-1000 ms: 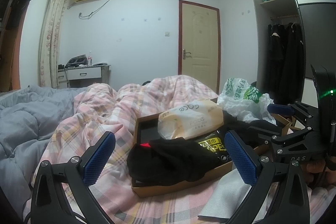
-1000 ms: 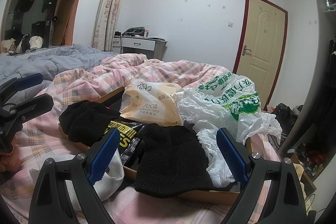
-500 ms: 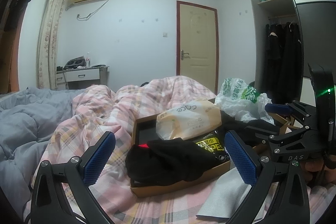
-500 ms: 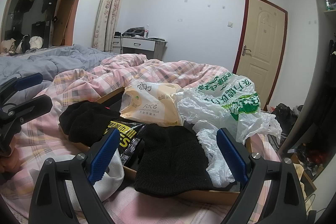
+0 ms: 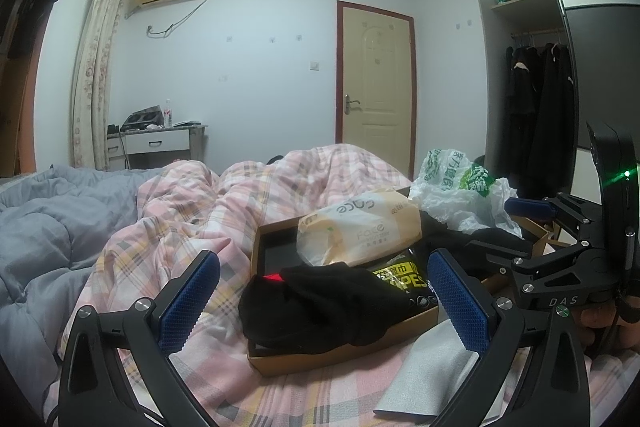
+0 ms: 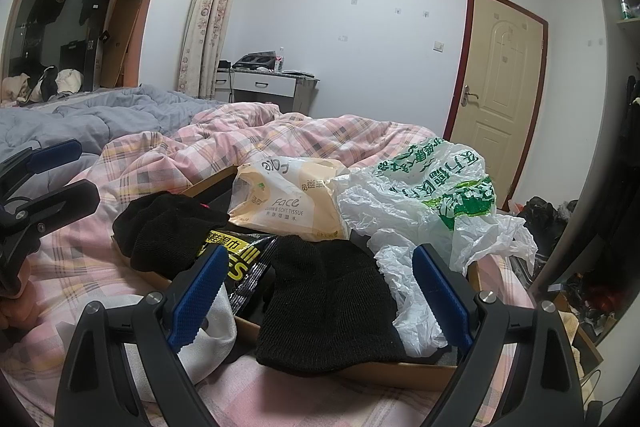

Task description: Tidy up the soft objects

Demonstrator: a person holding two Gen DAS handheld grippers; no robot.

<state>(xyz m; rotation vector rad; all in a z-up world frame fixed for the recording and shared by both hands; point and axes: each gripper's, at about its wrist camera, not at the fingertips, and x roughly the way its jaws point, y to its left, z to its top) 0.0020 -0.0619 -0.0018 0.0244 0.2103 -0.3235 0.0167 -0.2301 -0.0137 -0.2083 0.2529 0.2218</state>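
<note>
Grippers spread, both empty: my left gripper [image 5: 323,297] faces the black cloth [image 5: 320,303] in the box [image 5: 332,363]; my right gripper [image 6: 320,293] faces the knit hat [image 6: 326,303]. Next, I reckon: close on one.

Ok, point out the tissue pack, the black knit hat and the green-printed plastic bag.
tissue pack [image 6: 286,203]: right wrist view, on its printed front face.
black knit hat [image 6: 326,303]: right wrist view, middle of the knit.
plastic bag [image 6: 432,195]: right wrist view, on the crumpled white film.
</note>
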